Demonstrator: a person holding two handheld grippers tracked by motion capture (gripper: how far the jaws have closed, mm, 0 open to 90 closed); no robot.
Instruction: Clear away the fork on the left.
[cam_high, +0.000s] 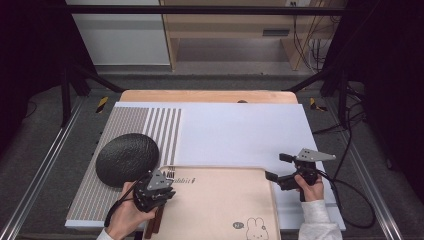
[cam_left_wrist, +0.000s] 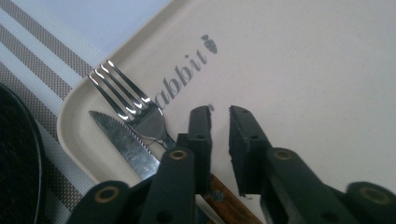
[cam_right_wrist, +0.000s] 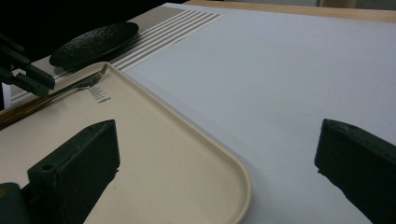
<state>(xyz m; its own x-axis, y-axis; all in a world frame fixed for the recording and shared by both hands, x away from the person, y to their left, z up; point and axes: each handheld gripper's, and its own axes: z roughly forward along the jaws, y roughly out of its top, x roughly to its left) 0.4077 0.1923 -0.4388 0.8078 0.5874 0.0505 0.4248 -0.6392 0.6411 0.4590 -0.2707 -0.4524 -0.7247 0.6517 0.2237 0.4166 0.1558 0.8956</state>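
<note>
A beige tray (cam_high: 220, 200) with a rabbit print lies at the table's near edge. A fork (cam_left_wrist: 135, 109) and a serrated knife (cam_left_wrist: 123, 140) with wooden handles (cam_high: 155, 225) lie side by side along its left rim. My left gripper (cam_high: 162, 190) hovers over those handles. In the left gripper view, the left gripper (cam_left_wrist: 219, 114) has its jaws a narrow gap apart with nothing between them, just right of the fork. My right gripper (cam_high: 277, 166) stands wide open beside the tray's right edge, over the white mat. In its own view the right gripper (cam_right_wrist: 215, 172) is empty.
A black textured plate (cam_high: 127, 159) sits on the striped placemat (cam_high: 125, 125), just left of the tray's far left corner. The white mat (cam_high: 240, 130) spreads beyond the tray. Cables trail from the right gripper toward the table's right edge.
</note>
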